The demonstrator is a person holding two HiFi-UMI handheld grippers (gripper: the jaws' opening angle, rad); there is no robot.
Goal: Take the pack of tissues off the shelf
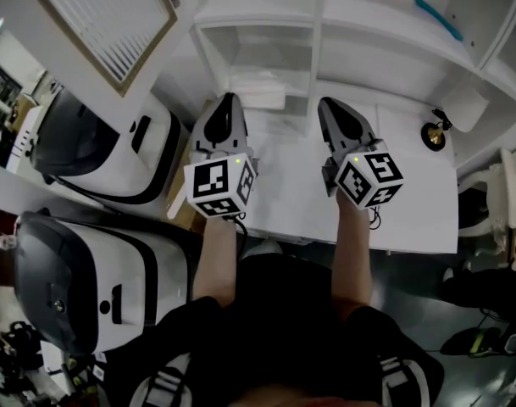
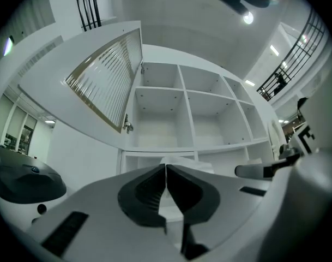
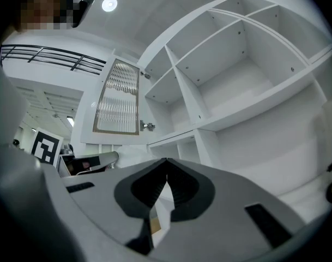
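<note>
Both grippers are held side by side, pointing about level toward a white shelf unit (image 1: pixel 317 32) that stands at the back of a white tabletop (image 1: pixel 410 193). The left gripper (image 2: pixel 166 166) has its jaws pressed together at the tips, with nothing between them. The right gripper (image 3: pixel 166 160) is the same, its jaws closed and empty. The pack of tissues (image 1: pixel 259 91), a white wrapped block, lies in the lowest compartment of the shelf unit, straight ahead of the left jaws and just beyond their tips. In the left gripper view its top edge (image 2: pixel 192 163) peeks over the closed jaws, and whether they touch it cannot be told. It lies ahead and to the left of the right jaws. An open cabinet door with a ribbed pane (image 2: pixel 108 81) hangs above and to the left of the left jaws. A small brass-coloured object (image 1: pixel 434 134) sits on the tabletop, well off to the right of the right jaws.
</note>
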